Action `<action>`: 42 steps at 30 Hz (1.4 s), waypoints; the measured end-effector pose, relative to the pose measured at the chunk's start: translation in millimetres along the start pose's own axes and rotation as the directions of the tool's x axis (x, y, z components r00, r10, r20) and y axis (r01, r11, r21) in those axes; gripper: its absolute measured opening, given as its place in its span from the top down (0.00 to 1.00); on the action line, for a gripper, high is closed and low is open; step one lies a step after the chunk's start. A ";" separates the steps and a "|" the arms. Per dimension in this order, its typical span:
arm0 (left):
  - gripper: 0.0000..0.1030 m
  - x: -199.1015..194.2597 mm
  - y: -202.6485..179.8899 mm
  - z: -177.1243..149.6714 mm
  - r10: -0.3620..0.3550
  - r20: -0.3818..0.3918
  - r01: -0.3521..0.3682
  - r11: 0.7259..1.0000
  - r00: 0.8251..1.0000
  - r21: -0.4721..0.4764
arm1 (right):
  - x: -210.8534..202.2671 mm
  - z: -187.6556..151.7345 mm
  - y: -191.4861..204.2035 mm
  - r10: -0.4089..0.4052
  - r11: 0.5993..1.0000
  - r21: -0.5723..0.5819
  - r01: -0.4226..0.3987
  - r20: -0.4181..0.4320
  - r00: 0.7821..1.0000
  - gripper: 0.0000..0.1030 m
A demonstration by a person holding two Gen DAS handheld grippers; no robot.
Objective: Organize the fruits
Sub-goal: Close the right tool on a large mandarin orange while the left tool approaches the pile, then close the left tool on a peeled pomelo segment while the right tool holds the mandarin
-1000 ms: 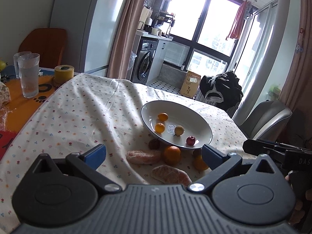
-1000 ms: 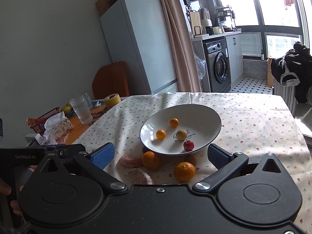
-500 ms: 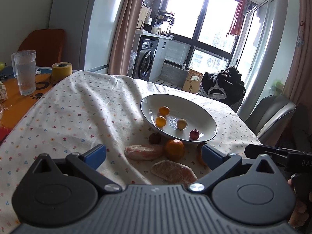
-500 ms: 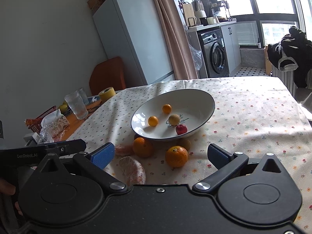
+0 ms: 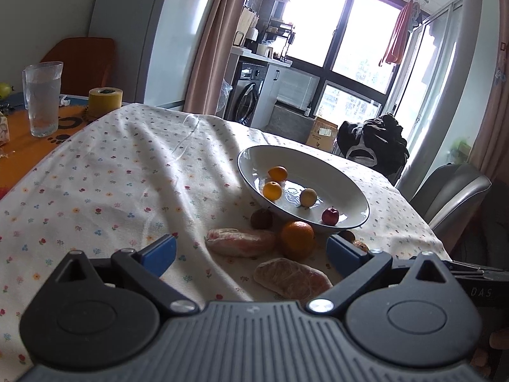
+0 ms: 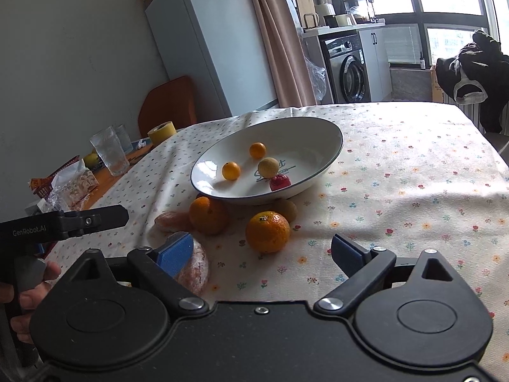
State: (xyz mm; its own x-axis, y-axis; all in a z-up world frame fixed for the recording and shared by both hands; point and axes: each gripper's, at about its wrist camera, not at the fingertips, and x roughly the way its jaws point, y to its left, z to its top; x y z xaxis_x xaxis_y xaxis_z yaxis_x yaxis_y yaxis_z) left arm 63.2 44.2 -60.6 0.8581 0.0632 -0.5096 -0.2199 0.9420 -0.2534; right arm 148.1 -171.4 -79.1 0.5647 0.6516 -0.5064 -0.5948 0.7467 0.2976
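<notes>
Two ribbed glasses (image 6: 109, 150) and one yellow tape roll (image 6: 162, 132) stand at the table's (image 6: 413, 172) left end. Two peeled, pale segments (image 5: 240, 242) lie near the left hand-held gripper (image 5: 251, 251), spread wide, empty. The oval white bowl (image 6: 305, 130) holds four small round fruits. Two oranges (image 6: 268, 231) sit before it, one ahead of the right hand-held gripper (image 6: 262, 253), also wide.

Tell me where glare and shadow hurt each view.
Left wrist view: the windows blow out white, backlighting the bowl, so the near fruit sits in shade and the orange looks dark. Right wrist view: light is more even, a sunlit patch washes out the tablecloth, and straight edges bend toward the frame's rim.
</notes>
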 end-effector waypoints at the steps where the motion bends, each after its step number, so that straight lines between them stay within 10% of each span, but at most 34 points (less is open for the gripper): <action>1: 0.02 3.0 -1.9 -1.8 0.001 -0.005 -0.001 1.000 1.000 0.001 | 1.5 0.0 -0.6 -0.002 1.000 -0.004 0.002 -0.001 1.000 0.10; 18: 0.09 35.9 -17.8 -13.0 0.060 -0.061 -0.062 0.998 0.996 -0.032 | 36.3 11.1 -4.4 0.008 0.999 -0.031 -0.009 -0.043 0.999 0.30; 22: 0.09 40.6 -23.5 -13.9 0.064 -0.072 -0.065 0.998 0.995 -0.019 | 45.6 9.8 -5.0 0.014 0.999 -0.030 -0.016 -0.069 0.998 0.64; 42: 0.09 68.2 -69.5 -27.8 0.185 -0.142 -0.158 0.971 0.972 0.179 | 3.9 7.9 -37.4 0.006 1.000 0.016 -0.006 -0.006 1.000 0.64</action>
State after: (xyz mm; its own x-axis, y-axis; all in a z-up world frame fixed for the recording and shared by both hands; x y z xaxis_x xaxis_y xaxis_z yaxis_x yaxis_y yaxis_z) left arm 124.1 -26.1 -100.6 0.7278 0.1888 -0.6592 -0.2664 0.9637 -0.0181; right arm 177.1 -195.8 -85.8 0.5575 0.6555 -0.5094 -0.5892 0.7447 0.3134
